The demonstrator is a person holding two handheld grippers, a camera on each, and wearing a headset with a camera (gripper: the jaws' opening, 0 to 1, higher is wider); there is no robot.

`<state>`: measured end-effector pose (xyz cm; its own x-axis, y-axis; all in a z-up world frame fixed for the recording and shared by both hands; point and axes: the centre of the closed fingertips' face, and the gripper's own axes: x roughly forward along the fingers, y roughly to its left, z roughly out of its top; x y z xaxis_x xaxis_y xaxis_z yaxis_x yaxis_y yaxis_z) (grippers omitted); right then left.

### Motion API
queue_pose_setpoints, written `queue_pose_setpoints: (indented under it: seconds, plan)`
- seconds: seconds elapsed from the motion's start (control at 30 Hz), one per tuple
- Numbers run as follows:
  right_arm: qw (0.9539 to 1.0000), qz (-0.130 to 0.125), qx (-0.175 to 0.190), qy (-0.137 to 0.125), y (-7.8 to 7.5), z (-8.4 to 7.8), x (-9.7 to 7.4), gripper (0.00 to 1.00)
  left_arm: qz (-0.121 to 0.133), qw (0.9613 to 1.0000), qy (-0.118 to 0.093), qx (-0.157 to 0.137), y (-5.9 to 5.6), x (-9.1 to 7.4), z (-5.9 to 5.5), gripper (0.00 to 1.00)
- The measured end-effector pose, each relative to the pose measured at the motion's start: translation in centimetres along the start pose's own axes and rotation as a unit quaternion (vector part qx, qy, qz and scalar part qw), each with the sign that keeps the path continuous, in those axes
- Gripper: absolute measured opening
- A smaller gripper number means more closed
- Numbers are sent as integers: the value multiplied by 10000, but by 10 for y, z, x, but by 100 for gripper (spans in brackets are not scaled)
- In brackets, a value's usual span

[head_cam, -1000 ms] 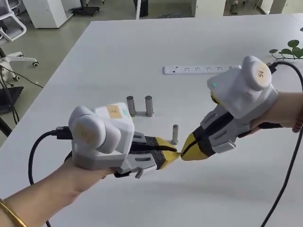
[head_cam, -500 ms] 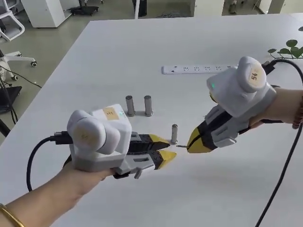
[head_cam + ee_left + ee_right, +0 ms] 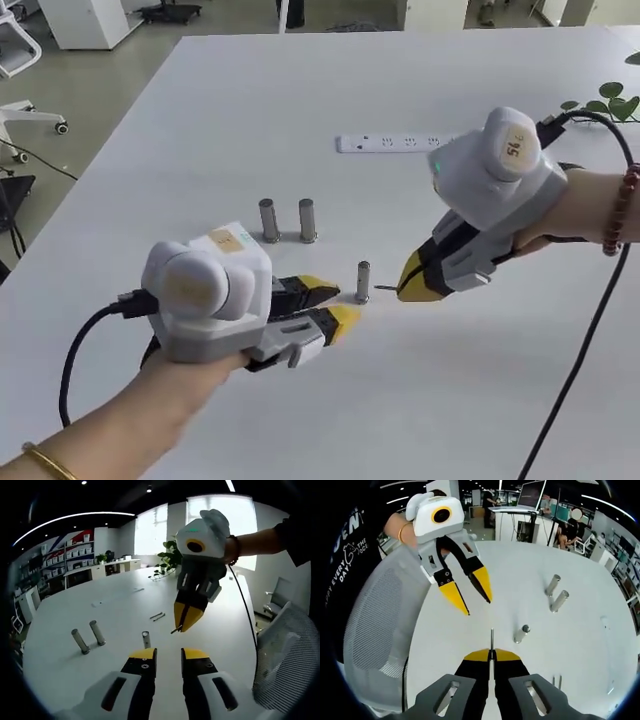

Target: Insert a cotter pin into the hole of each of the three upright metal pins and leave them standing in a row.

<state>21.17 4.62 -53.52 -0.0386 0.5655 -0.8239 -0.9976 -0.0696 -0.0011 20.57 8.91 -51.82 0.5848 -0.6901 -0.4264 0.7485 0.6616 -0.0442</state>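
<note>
The right gripper pinches a thin metal cotter pin level, its tip just beside the lone grey upright metal pin; left gripper spread.

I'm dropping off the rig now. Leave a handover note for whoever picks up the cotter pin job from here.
Left gripper: open, holding nothing, close beside the near pin.
Right gripper: shut on a cotter pin, with its tip aimed at the near pin, not yet in.
The back-left pin and back-right pin stand side by side farther back on the table. All three are upright.
Done: no pin shows a cotter pin through it.
Left: insert this one, then fit the other two. The thin pieces beyond the near pin may be spares.
</note>
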Motion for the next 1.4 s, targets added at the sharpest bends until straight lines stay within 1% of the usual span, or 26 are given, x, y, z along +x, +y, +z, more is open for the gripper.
queue_pose_setpoints:
  seconds: [0.13,0.23,0.37,0.43,0.53,0.6,0.7,0.73,0.77,0.83,0.97,1.03,1.07,1.13,1.2,1.4]
  plan:
    - [9999,-39,49,108,-7,-4,1,0,202,9998,3,13,9,7,-1,18]
    - [9996,-104,91,227,-14,-9,3,0,350,9993,9,-124,14,14,-4,18]
    - [9993,-151,103,324,-24,-14,4,0,506,9985,104,-179,19,25,-11,20]
    - [9992,-150,131,342,-27,-15,4,0,567,9980,104,-249,22,30,-12,20]
    - [9991,-148,142,372,-32,-17,6,0,714,9969,202,-261,29,38,-18,20]
    - [9990,-142,127,403,-35,-17,8,0,765,9964,229,-278,33,42,-21,20]
    - [9988,-104,123,470,-39,-21,11,0,792,9958,297,-363,39,50,-26,20]
    - [9987,-103,98,494,-41,-23,12,0,798,9956,311,-375,40,52,-27,20]
    - [9985,-110,76,530,-46,-25,15,0,795,9956,311,-386,41,54,-27,20]
    - [9984,-79,63,550,-48,-26,17,0,787,9958,286,-377,43,58,-27,20]
    - [9984,-9,31,562,-50,-25,21,0,761,9960,256,-395,44,65,-26,20]
    - [9983,3,21,576,-54,-28,24,0,761,9959,264,-422,45,68,-27,20]
    - [9983,15,0,587,-56,-29,25,0,772,9957,288,-424,45,70,-28,20]
    - [9983,10,2,581,-55,-28,26,0,826,9952,423,-311,46,75,-33,20]
    - [9984,-10,22,562,-56,-27,26,0,820,9951,453,-302,45,78,-34,20]
    - [9982,-68,0,588,-60,-26,27,0,840,9952,376,-319,45,81,-32,16]
